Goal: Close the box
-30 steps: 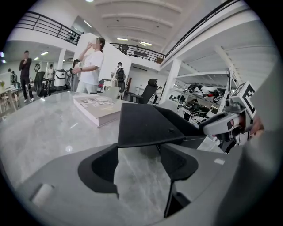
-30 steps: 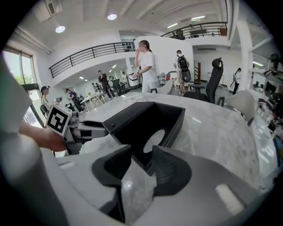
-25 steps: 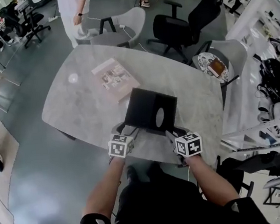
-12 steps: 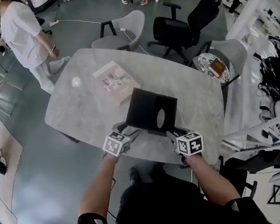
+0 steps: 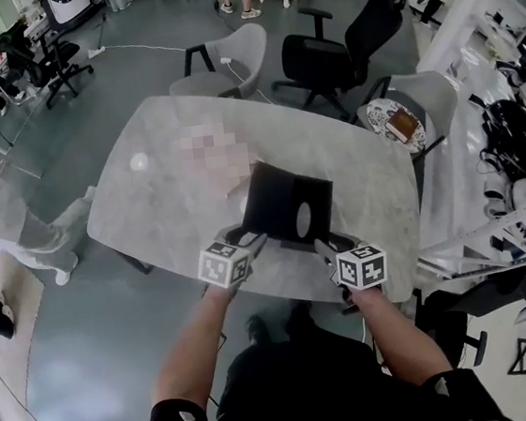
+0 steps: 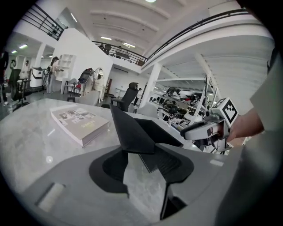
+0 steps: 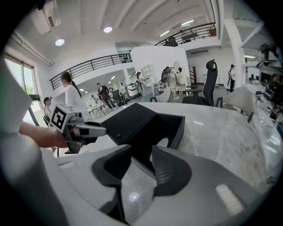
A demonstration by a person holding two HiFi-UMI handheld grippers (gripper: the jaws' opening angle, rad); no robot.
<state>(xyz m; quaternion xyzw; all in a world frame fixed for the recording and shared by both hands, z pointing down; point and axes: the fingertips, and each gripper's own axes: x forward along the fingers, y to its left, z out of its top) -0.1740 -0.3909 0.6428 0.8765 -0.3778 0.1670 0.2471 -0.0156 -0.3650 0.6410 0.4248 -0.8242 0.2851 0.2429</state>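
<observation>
A black box stands open near the table's front edge, its lid tilted up on the left side. My left gripper is at the box's near left corner. Its jaws are closing, and the lid's corner pokes in over the gap between them, with the pads still apart. My right gripper sits at the near right corner. It is open, with a thin flap edge and bare table showing between its fingers.
A book lies beyond the box on the grey marble table, with a small white round thing further left. Chairs ring the far side. A person in white walks on the left.
My left gripper has edged forward to the box's corner. The right gripper has hardly moved. The person in white has walked from the far side round to the left.
</observation>
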